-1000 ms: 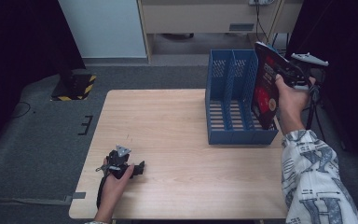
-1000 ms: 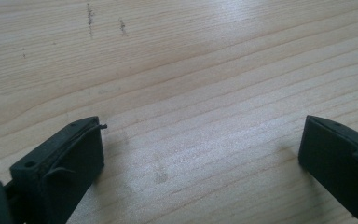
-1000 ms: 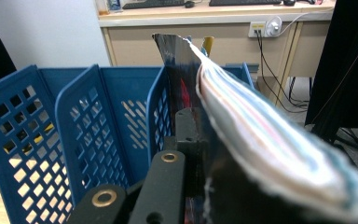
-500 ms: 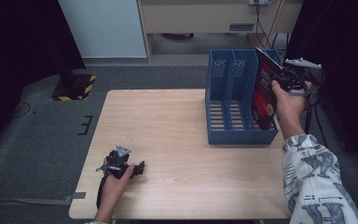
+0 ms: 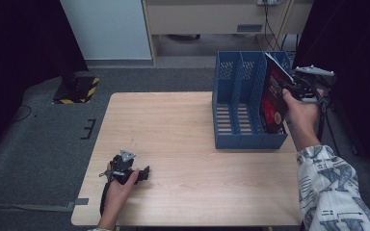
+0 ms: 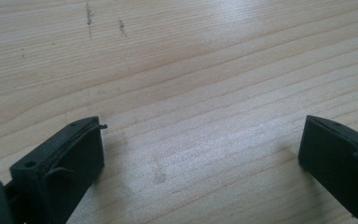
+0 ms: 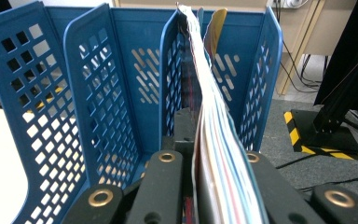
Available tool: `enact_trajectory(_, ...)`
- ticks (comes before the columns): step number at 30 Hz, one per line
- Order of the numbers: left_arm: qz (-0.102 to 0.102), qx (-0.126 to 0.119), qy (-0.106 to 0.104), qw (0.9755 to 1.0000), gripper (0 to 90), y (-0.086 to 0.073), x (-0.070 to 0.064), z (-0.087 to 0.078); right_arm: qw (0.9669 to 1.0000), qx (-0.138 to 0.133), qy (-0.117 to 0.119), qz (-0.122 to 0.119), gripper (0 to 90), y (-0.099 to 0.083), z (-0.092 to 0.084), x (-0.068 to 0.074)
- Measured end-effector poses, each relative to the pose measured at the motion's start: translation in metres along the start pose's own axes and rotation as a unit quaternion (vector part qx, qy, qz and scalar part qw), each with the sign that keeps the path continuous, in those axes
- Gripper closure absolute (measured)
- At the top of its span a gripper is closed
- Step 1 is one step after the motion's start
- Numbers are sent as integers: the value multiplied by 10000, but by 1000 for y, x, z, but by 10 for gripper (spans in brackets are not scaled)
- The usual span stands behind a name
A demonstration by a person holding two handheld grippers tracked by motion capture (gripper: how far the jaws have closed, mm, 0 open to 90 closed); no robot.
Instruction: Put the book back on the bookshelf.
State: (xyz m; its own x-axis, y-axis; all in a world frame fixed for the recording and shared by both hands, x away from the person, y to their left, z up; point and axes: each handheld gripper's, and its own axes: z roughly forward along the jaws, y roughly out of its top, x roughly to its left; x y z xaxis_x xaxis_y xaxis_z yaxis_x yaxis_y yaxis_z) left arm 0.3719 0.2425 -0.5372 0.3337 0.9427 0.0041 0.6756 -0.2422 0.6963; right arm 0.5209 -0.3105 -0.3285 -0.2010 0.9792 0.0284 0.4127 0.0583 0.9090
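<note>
A red and black magazine stands tilted in the rightmost slot of the blue three-slot file rack at the table's right back. My right gripper is shut on the magazine's edge, held by a hand in a patterned sleeve. In the right gripper view the magazine's page edges run up from between the jaws of the right gripper into the rack. My left gripper rests on the wooden table near the front left. Its jaws are open with bare wood between them, as the left gripper view shows.
The rack's left and middle slots hold nothing. A yellow-and-black striped base sits on the grey floor beyond the table's left back corner. A black stand with a striped foot and cables lie right of the rack.
The right hand has lowered the magazine a little, deeper into the rack's rightmost slot. The left gripper has stayed where it was.
</note>
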Motion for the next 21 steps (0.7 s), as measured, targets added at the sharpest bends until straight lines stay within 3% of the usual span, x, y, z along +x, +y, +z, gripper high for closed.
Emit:
enact_trajectory(7,0,0,-1,10000,0,0,0,0,9999,117,45,-13,843,-3,-3,-2)
enact_trajectory(21,4,3,-5,10000,0,0,0,0,9986,401,153,-300,809,3,-7,6)
